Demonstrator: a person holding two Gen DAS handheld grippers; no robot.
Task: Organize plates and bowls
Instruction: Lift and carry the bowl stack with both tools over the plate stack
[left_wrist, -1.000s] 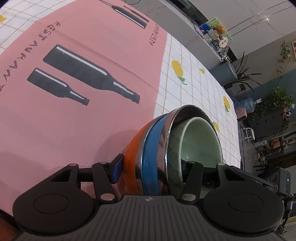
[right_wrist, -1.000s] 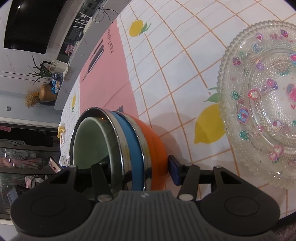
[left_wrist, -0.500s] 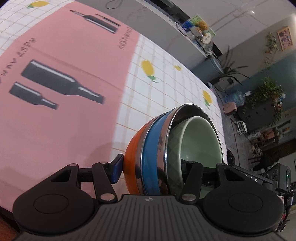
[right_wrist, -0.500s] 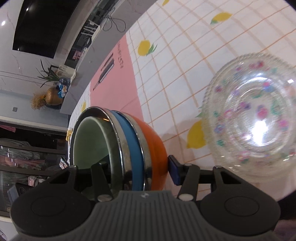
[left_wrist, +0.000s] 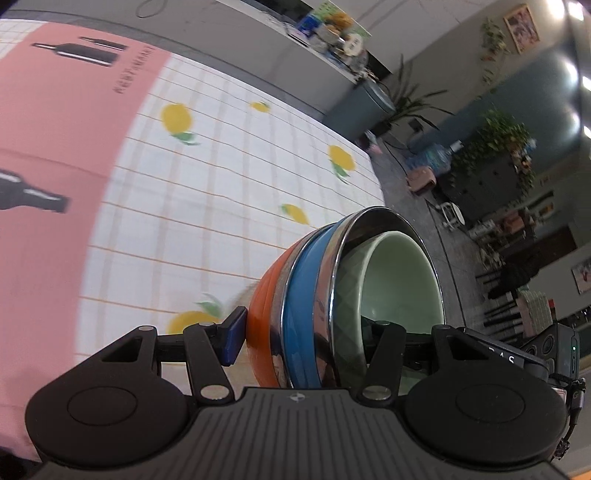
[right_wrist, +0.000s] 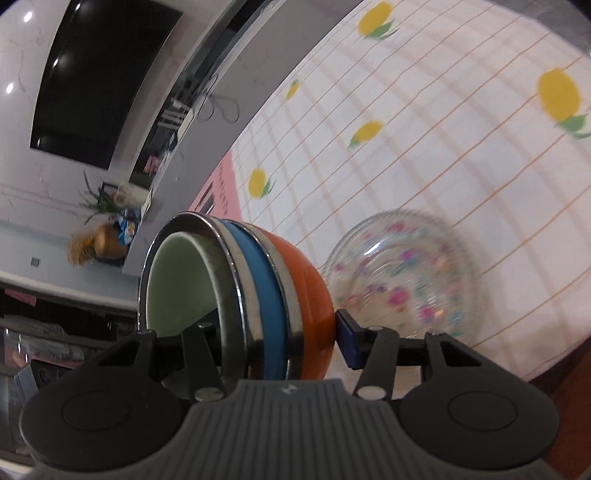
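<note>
A nested stack of bowls hangs tilted on its side above the table: orange bowl (left_wrist: 264, 295) outermost, then a blue bowl (left_wrist: 301, 280), a steel rim, and a pale green bowl (left_wrist: 402, 273) inside. My left gripper (left_wrist: 303, 332) is shut on the stack's rim, one blue pad on the orange wall and the other finger inside the green bowl. From the opposite side, my right gripper (right_wrist: 273, 336) clamps the same stack (right_wrist: 310, 280) in the same way. A clear glass plate (right_wrist: 402, 280) with coloured flowers lies on the table just past the right gripper.
The table wears a white checked cloth (left_wrist: 221, 166) with lemons and a pink mat (left_wrist: 55, 129) printed with bottles. The table's far edge (left_wrist: 373, 166) drops to a floor with plants and furniture. A grey counter (right_wrist: 207, 122) runs behind.
Both grippers have carried the bowl stack up and across the table. The pink mat has slid away to the left; the glass plate now looks smaller and sits lower in the right view.
</note>
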